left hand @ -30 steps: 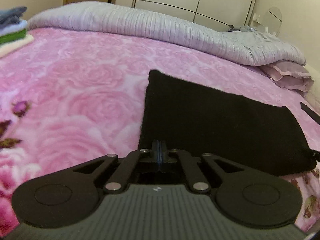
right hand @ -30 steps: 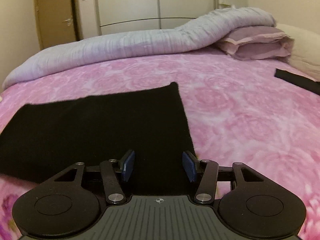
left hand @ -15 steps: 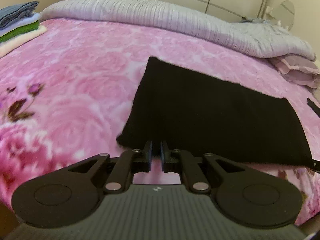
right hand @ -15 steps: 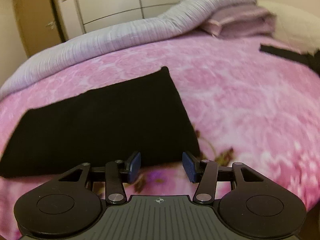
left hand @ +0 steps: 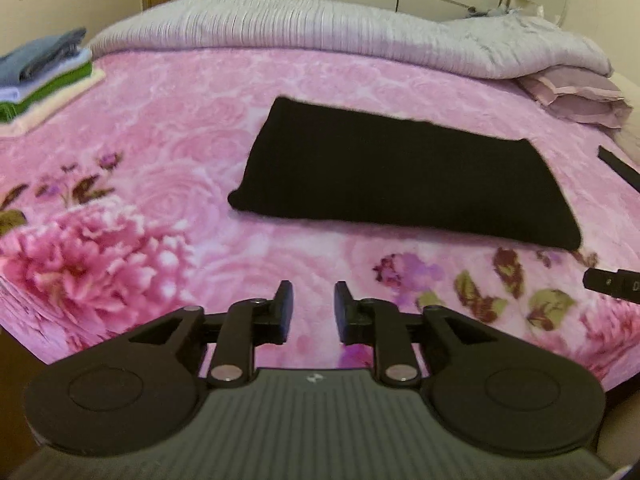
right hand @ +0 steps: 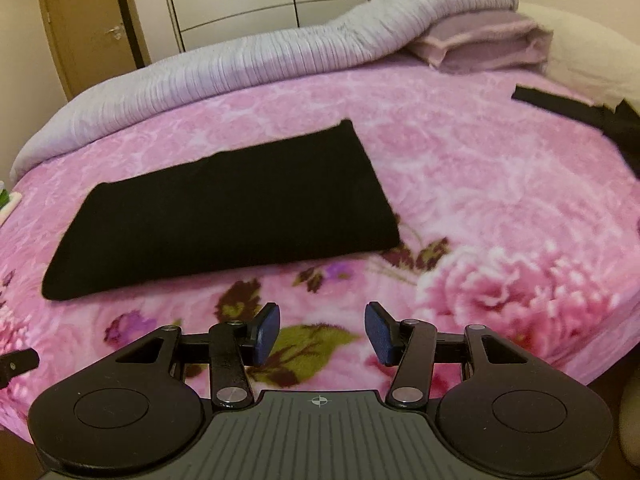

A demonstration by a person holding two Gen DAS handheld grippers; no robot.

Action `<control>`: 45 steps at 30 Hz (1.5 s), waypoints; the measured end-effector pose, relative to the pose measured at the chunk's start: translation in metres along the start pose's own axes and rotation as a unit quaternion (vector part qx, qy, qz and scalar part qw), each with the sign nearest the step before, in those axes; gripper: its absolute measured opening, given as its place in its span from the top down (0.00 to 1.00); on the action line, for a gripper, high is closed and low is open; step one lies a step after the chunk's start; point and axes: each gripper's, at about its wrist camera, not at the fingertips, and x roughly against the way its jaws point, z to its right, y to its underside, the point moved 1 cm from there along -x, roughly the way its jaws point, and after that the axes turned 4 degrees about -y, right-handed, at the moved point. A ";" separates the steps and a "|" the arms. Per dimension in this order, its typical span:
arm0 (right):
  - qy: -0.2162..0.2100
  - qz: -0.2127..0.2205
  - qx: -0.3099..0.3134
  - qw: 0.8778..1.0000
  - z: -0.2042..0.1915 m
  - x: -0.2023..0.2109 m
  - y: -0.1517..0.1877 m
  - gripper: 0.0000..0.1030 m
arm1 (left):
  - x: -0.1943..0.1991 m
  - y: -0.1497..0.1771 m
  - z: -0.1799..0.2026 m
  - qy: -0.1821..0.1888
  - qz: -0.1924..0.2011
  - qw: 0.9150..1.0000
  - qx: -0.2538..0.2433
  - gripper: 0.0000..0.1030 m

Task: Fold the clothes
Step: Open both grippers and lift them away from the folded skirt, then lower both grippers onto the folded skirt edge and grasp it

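Two grippers are in view, one per hand, and both have changed state within the last second. The left gripper (left hand: 310,308) was clamped on the near edge of the black garment (left hand: 400,176) one second ago; it has since released, and its jaws now stand moderately apart with nothing between them. The right gripper (right hand: 322,330) was already spread and remains wide and empty. Both have withdrawn toward the near edge of the bed (left hand: 160,128), so that a strip of pink floral blanket now lies between each gripper and the cloth.

Judgement: the release and retreat indicate that one fold has been completed. The black garment lies flat on the blanket as a long rectangle, well apart from both grippers, with a rounded fold along its near side. A further fold across the length appears likely.

Count of items:
- Black garment in work: one.
- Second dark item (right hand: 576,110) at the far right of the bed: one; type cannot be determined.
- Stack of folded clothes (left hand: 44,76) at the far left: one stack, about four layers.
- Grey quilt (left hand: 320,24): one.
- Lilac pillow (right hand: 480,42): one.
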 end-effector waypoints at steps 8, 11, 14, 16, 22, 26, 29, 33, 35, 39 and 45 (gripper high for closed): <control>-0.003 0.008 0.004 1.000 -0.007 0.034 0.014 0.50 | 0.036 0.009 0.004 0.002 0.023 1.000 -0.013 0.75; -0.004 0.008 0.004 1.000 -0.009 0.041 0.018 0.50 | 0.044 0.012 0.003 0.002 0.027 1.000 -0.014 0.74; -0.005 0.010 0.004 1.000 -0.011 0.046 0.020 0.50 | 0.049 0.014 0.002 0.000 0.031 0.999 -0.014 0.72; -0.007 0.012 0.007 1.000 -0.013 0.048 0.020 0.50 | 0.051 0.015 0.002 -0.001 0.032 0.999 -0.014 0.72; -0.012 0.008 0.006 1.000 -0.015 0.048 0.023 0.50 | 0.051 0.016 0.000 0.001 0.032 0.999 -0.013 0.71; -0.011 0.002 0.007 1.000 -0.015 0.044 0.025 0.50 | 0.046 0.017 -0.001 0.002 0.027 1.000 -0.010 0.70; -0.010 -0.001 0.006 1.000 -0.015 0.041 0.025 0.50 | 0.040 0.017 0.000 0.003 0.022 1.000 -0.009 0.69; -0.008 -0.006 0.005 1.000 -0.012 0.034 0.025 0.50 | 0.032 0.018 -0.002 0.013 0.014 1.000 0.005 0.68; -0.008 -0.009 0.004 1.000 -0.012 0.031 0.025 0.50 | 0.027 0.018 -0.003 0.018 0.009 1.000 0.012 0.67; -0.007 -0.013 0.000 1.000 -0.009 0.023 0.024 0.50 | 0.019 0.017 -0.006 0.031 0.010 0.999 0.032 0.66; -0.084 0.023 -0.132 0.987 0.029 0.016 0.018 0.50 | -0.007 0.006 -0.046 0.146 0.009 0.969 0.197 0.60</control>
